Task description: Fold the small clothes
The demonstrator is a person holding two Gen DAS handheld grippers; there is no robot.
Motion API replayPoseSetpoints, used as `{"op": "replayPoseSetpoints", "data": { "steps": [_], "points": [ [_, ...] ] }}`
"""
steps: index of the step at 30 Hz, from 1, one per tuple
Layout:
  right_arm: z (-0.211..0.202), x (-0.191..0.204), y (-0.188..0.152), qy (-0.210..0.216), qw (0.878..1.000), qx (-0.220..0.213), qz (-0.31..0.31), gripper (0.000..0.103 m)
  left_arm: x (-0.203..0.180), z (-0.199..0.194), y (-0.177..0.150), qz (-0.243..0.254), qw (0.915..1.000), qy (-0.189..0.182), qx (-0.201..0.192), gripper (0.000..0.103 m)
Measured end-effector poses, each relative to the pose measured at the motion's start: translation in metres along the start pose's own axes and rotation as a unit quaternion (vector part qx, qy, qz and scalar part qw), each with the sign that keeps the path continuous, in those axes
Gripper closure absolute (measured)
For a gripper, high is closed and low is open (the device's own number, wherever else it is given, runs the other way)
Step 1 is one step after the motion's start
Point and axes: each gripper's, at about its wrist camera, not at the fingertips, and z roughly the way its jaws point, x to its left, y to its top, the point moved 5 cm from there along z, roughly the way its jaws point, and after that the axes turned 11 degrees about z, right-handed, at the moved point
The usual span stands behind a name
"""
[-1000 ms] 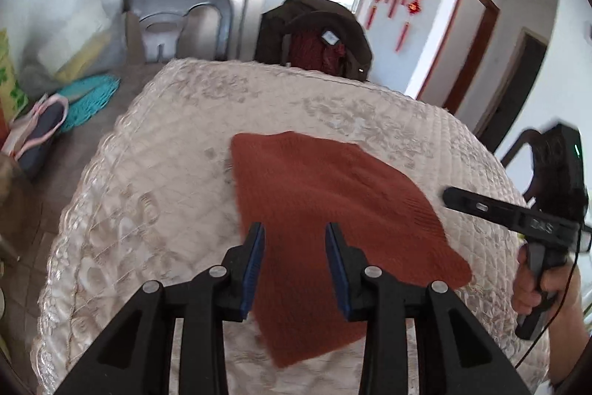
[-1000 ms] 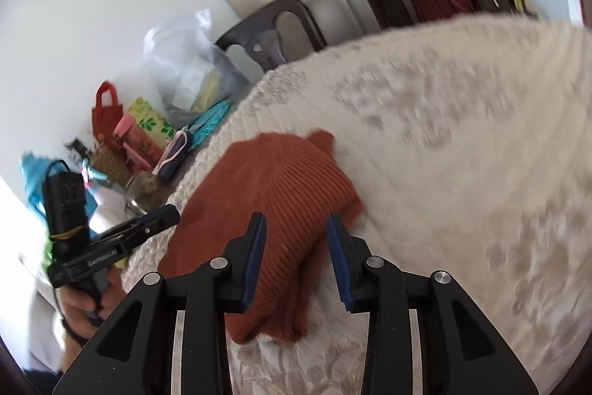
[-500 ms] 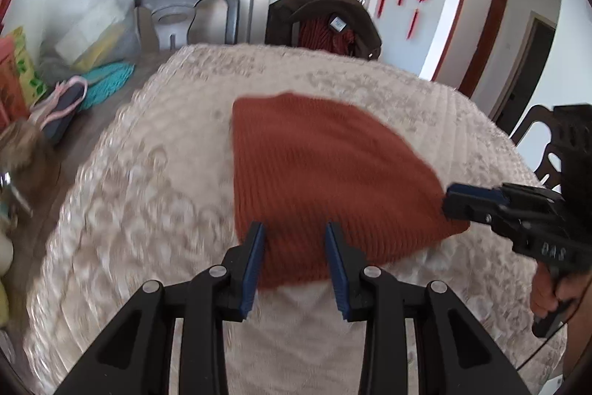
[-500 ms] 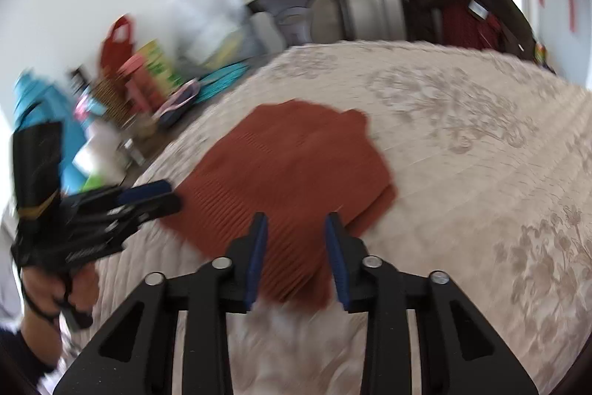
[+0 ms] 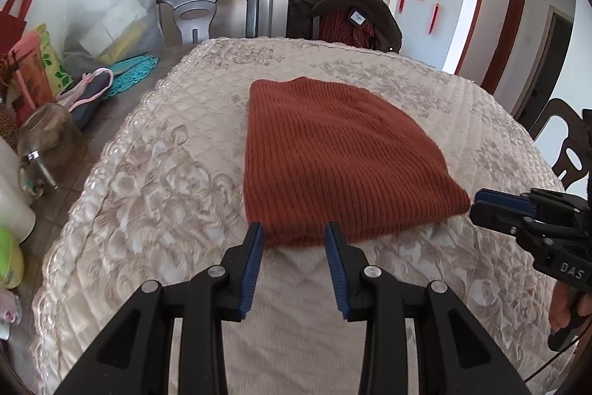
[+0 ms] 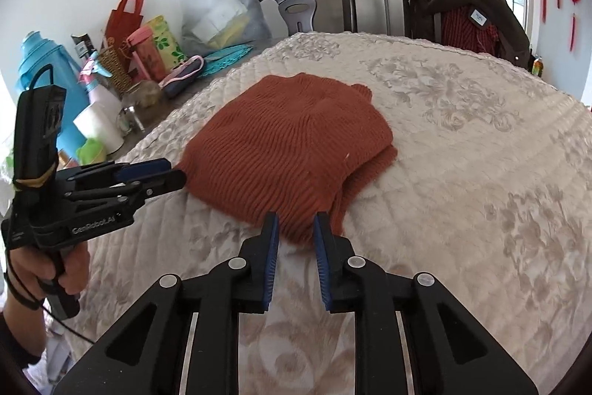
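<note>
A rust-red knitted garment (image 5: 333,154) (image 6: 296,143) lies folded flat on the cream quilted table cover (image 5: 166,180) (image 6: 481,180). My left gripper (image 5: 294,232) is open, its blue pads either side of the garment's near edge with a wide gap. In the right wrist view the left gripper (image 6: 175,174) points at the garment's left corner. My right gripper (image 6: 296,223) has narrower jaws, and the garment's near right corner lies between its tips; the pads do not visibly squeeze it. In the left wrist view the right gripper (image 5: 475,204) sits at that corner.
At the table's left side stand bags (image 5: 111,10), a glass jar (image 5: 44,147), a blue flask (image 6: 44,73) and a paper roll (image 6: 100,132). A dark chair (image 5: 207,10) and a chair draped with a jacket (image 5: 344,13) stand at the far edge. A hand (image 6: 70,269) holds the left gripper.
Both grippers drew back from over the garment to its near edge. The right jaws narrowed and the right view rolled level. The garment stayed flat.
</note>
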Motion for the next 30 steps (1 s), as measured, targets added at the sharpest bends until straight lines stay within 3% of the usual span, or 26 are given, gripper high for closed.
{"op": "replayPoseSetpoints", "data": {
  "steps": [1,3,5,17,25,30],
  "points": [
    [-0.003,0.001,-0.003,-0.002,1.0,0.0,-0.005,0.082,-0.001,-0.002,-0.002,0.001,1.0,0.001,0.0,0.066],
    [-0.008,0.004,-0.008,-0.008,1.0,-0.003,-0.016,0.065,-0.002,-0.005,-0.005,0.004,1.0,0.005,0.003,0.062],
    [-0.012,0.005,-0.013,-0.013,1.0,-0.006,-0.024,0.061,-0.002,-0.007,-0.009,0.007,0.9999,0.012,0.004,0.059],
    [0.002,-0.008,-0.033,-0.056,0.998,0.014,-0.031,0.061,0.012,0.008,-0.036,0.005,0.9987,0.03,0.04,0.055],
    [0.011,-0.019,-0.037,-0.08,0.996,0.028,-0.015,0.06,0.011,0.011,-0.036,0.009,0.9988,0.028,0.04,0.044],
    [0.013,-0.016,-0.039,-0.087,0.995,0.031,-0.025,0.055,0.009,0.013,-0.035,0.013,0.9987,0.028,0.042,0.04]
  ]
}}
